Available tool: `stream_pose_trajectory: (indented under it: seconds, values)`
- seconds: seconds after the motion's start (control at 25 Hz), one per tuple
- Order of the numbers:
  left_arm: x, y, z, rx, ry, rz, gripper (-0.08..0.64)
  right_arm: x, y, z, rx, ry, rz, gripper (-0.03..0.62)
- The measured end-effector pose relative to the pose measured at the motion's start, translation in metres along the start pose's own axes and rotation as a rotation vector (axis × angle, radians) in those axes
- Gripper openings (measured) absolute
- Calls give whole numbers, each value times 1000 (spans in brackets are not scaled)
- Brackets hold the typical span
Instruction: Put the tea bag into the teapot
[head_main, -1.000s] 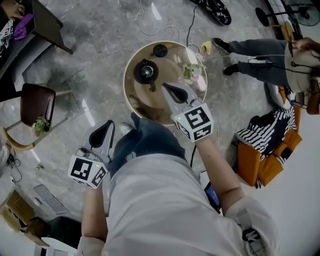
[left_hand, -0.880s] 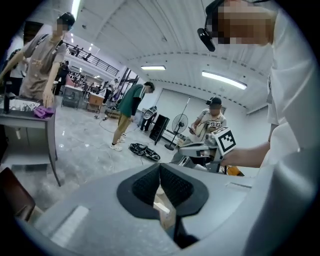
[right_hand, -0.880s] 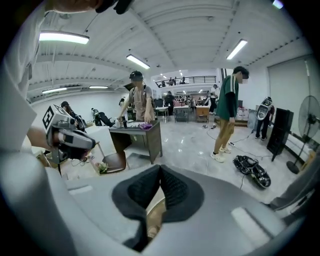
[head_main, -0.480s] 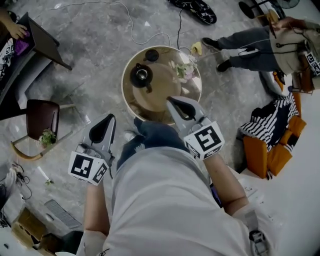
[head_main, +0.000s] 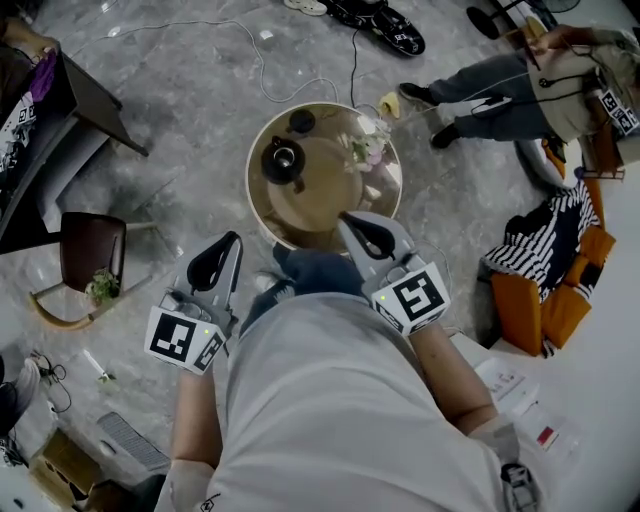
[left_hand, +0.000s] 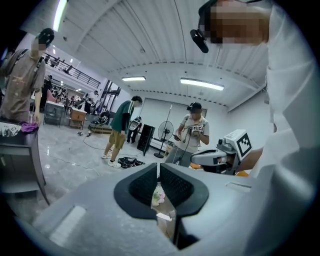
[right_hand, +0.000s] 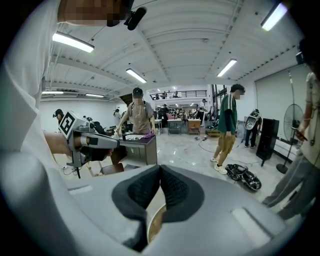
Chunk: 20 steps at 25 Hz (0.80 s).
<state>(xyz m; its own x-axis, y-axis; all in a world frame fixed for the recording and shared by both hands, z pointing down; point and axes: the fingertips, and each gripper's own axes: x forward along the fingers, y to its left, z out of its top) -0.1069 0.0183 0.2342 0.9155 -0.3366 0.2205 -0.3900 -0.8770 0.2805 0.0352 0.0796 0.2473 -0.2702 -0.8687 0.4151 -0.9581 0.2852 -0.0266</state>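
A dark teapot (head_main: 283, 160) stands without its lid on the round wooden table (head_main: 320, 195). The black lid (head_main: 302, 121) lies behind it, and a small bunch of flowers (head_main: 367, 147) is at the table's right. I cannot pick out a tea bag. My right gripper (head_main: 345, 218) is shut and empty, with its tips over the table's near edge. My left gripper (head_main: 232, 243) is also shut and empty, left of the table over the floor. In the left gripper view the left gripper (left_hand: 158, 166) has its pads together. The right gripper (right_hand: 160, 167) shows the same in its own view.
A brown chair (head_main: 90, 250) with a plant on it stands at the left, and a dark desk (head_main: 60, 110) beyond it. Another person (head_main: 510, 90) stands at the top right. An orange bag with striped cloth (head_main: 550, 270) sits at the right. Cables (head_main: 250, 55) trail across the floor.
Both grippers have risen and drawn back toward my body. The right one has left the middle of the table for its near edge. Both stay shut.
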Motion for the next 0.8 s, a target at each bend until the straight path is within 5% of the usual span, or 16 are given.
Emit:
stream_pose_trajectory:
  seconds: [0.8]
  values:
    - [-17, -12, 5, 18, -27, -17, 9, -9, 19, -1, -16, 8, -1, 3]
